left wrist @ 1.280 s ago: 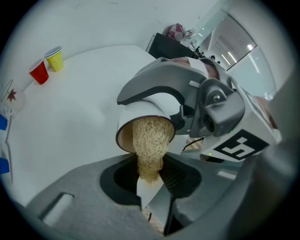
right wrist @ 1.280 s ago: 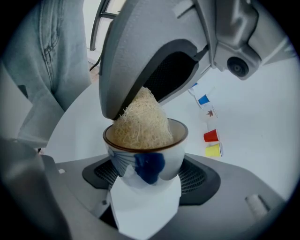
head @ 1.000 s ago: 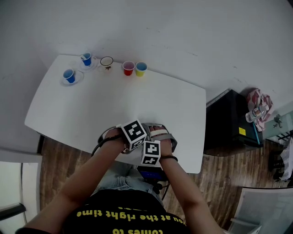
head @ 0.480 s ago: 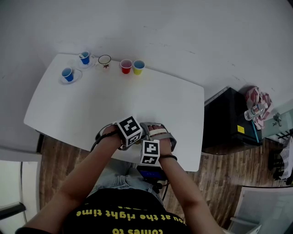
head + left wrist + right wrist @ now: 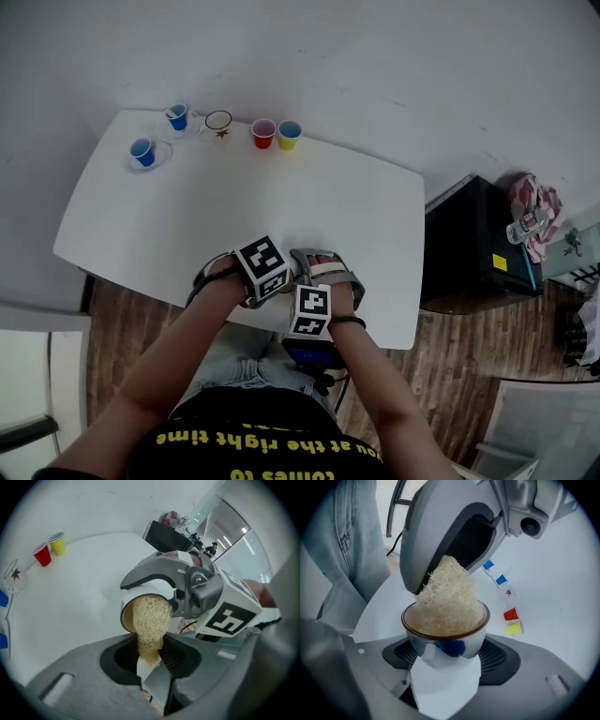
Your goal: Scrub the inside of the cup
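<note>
- The step in hand, as I judge it, is the scrubbing itself. A pale yellow, fibrous loofah scrubber (image 5: 149, 616) is already inside a white ceramic cup with a brown rim and a blue mark on its side (image 5: 450, 641).
- The next move calls for rubbing the scrubber round the inner wall and down to the bottom while the other side keeps the cup firm. The scrubber is held only by its thin end, so it may bend under a hard push.
- The left gripper (image 5: 151, 656) (its jaws fill the bottom of the left gripper view) is clenched on the narrow lower end of the scrubber, with the pads pinching it from both sides. The thick part stands out beyond them, in the centre of the frame.
- That thick part is pushed into the cup's mouth, which is turned toward the left gripper. In the right gripper view it fills almost the whole opening and rises over the rim as a mound.
- The right gripper (image 5: 447, 660) grasps the cup, its jaws pressing on the low part of the body from the left and the right side.
- In the head view both grippers meet at the lower centre, over the near edge of the white table (image 5: 187, 216). A small red cup (image 5: 42, 555) and a yellow one (image 5: 57, 544) stand well apart.
</note>
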`<state>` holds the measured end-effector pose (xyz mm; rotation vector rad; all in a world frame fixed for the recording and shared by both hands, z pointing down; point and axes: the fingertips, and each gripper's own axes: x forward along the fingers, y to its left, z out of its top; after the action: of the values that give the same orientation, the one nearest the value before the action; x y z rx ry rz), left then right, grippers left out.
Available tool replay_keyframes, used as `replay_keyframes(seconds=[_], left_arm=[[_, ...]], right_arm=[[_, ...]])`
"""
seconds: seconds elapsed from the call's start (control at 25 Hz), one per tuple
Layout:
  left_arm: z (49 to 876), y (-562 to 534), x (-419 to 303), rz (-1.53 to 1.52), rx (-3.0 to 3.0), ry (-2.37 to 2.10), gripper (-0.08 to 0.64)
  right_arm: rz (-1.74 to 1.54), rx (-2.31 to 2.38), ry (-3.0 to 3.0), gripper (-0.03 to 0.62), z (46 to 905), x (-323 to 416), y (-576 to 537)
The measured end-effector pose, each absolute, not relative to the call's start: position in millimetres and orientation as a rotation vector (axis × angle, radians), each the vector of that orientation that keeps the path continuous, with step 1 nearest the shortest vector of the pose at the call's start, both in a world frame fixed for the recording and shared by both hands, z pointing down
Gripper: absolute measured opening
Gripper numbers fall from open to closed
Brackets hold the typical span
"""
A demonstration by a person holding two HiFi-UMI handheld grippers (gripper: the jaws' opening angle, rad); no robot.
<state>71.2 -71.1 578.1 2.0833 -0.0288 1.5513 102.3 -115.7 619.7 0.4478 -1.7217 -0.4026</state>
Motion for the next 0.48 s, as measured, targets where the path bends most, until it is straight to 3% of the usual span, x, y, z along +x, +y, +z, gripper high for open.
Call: replay_keyframes(seconds=[0.48], left_arm=[[580.2, -48.3, 45.9, 1.531, 2.031, 0.042, 0.110]], right_arm=[[-0.394, 0.468, -1.730, 0.391, 613.4, 90.0, -106.7]])
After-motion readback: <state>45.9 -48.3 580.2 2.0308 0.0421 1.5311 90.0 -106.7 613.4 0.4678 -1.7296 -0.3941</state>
